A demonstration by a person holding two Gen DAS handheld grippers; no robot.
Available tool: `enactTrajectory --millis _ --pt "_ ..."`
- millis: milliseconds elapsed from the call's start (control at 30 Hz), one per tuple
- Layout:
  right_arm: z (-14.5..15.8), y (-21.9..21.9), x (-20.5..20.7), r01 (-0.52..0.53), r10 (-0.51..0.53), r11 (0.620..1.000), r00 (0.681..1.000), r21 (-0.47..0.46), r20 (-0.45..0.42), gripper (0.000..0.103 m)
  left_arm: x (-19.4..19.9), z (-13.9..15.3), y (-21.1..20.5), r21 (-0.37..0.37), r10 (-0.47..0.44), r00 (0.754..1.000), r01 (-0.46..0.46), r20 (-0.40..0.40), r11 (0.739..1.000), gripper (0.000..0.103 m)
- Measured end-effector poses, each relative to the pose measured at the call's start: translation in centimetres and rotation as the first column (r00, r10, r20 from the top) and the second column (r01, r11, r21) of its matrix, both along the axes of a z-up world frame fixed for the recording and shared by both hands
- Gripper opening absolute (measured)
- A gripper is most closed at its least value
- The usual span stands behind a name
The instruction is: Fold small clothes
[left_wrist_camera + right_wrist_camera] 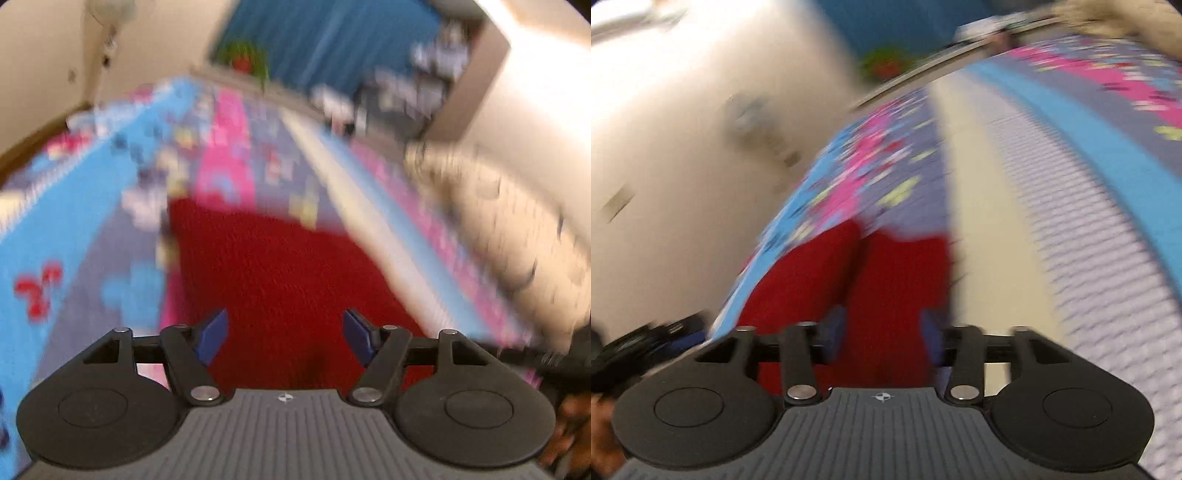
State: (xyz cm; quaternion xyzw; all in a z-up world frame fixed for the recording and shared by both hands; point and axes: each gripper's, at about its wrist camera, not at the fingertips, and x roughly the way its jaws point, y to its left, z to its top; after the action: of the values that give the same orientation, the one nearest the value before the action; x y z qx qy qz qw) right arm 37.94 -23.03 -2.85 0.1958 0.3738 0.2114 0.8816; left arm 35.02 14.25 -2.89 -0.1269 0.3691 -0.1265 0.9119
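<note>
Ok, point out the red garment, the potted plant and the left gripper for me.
red garment (273, 273): left wrist view, on the middle of the knitted fabric.
potted plant (243, 59): left wrist view, on its blurred red pot and green leaves.
left gripper (284, 338): left wrist view, midway between its blue fingertips, jaws apart.

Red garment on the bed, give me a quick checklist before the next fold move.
1. Left tool open, nothing pinched: ok.
2. Right tool open, pads clear of cloth: ok.
3. Red garment lying on the patterned bedspread: ok.
4. Garment flat, no bunching: cannot tell, both views blurred; right wrist view shows a crease.
5. Beige cloth clear of the garment: ok.
</note>
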Motion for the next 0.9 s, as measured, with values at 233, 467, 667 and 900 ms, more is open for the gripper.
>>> enactTrajectory --millis 233,467,667,900 --pt "-3.0 0.0 -0.6 0.041 -0.046 0.998 0.991 -0.04 -0.122 0.04 -2.7 -1.7 -0.4 -0.011 0.064 0.997 -0.065 -0.035 0.998 0.08" --pt "-0.8 -2.1 -2.3 0.139 -0.137 0.99 0.987 0.017 -0.08 0.027 -3.4 -1.5 -3.0 0.058 0.024 0.999 -0.022 -0.041 0.998 0.071" --pt "-0.4 -0.5 -3.7 0.102 -0.109 0.984 0.993 -0.146 -0.041 0.035 -6.9 0.4 -5.3 0.179 -0.004 0.999 -0.005 0.047 0.984 0.072" --pt "1.4 -2.6 -7.3 0.16 -0.184 0.949 0.981 -0.271 -0.063 0.046 -11.7 0.4 -5.8 0.312 -0.029 0.999 0.019 0.03 0.95 0.075"
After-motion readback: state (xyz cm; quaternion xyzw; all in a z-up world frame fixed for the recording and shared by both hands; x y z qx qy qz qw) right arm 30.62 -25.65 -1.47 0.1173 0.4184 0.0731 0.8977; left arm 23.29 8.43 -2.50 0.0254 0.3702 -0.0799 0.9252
